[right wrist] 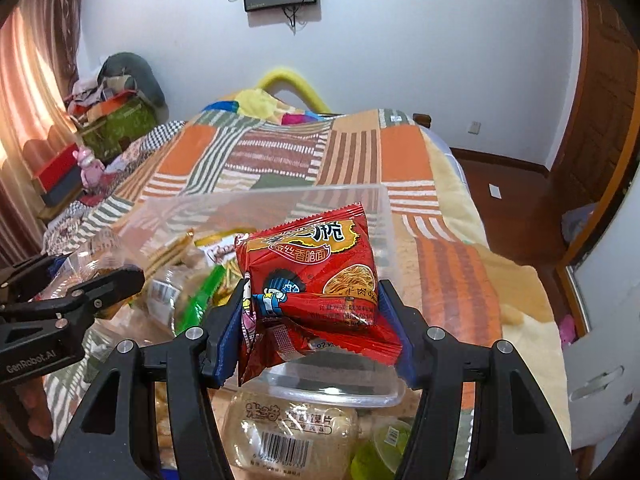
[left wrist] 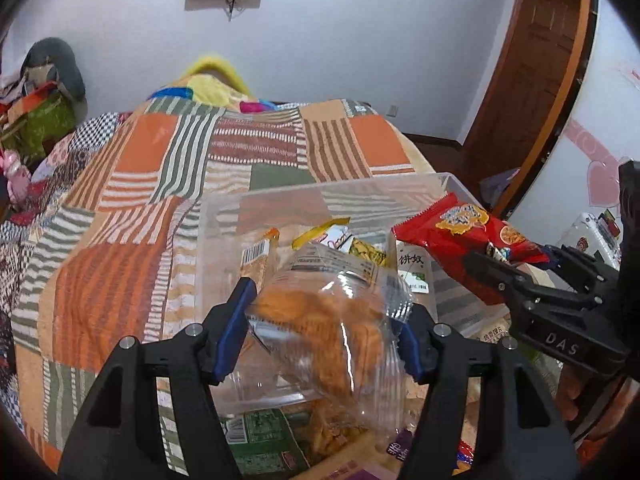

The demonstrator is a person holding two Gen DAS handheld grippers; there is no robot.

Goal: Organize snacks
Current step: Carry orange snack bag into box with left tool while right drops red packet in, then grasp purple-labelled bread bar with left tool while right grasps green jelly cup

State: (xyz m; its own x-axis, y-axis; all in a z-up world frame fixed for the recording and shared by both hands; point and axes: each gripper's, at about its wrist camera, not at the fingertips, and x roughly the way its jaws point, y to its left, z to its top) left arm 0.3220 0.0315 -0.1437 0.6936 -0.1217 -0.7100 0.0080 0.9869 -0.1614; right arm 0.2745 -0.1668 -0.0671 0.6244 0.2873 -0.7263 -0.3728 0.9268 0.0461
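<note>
A clear plastic bin (left wrist: pixel 224 216) stands on the bed and holds several snack packets. My left gripper (left wrist: pixel 326 320) is shut on a clear bag of orange snacks (left wrist: pixel 320 320) above the bin's near edge. My right gripper (right wrist: pixel 312 320) is shut on a red noodle snack packet (right wrist: pixel 316 276) above the bin (right wrist: pixel 376 396). The right gripper (left wrist: pixel 520 276) with the red packet (left wrist: pixel 460 232) also shows in the left wrist view, over the bin's right side. The left gripper (right wrist: pixel 60 280) shows at the left of the right wrist view.
A striped patchwork blanket (left wrist: pixel 140 200) covers the bed. More snack packets lie in front of the bin, among them a pale bag with a barcode (right wrist: pixel 288 436) and a green packet (left wrist: pixel 260 436). A wooden door (left wrist: pixel 532 80) is at the right, clutter (right wrist: pixel 112 120) at the left.
</note>
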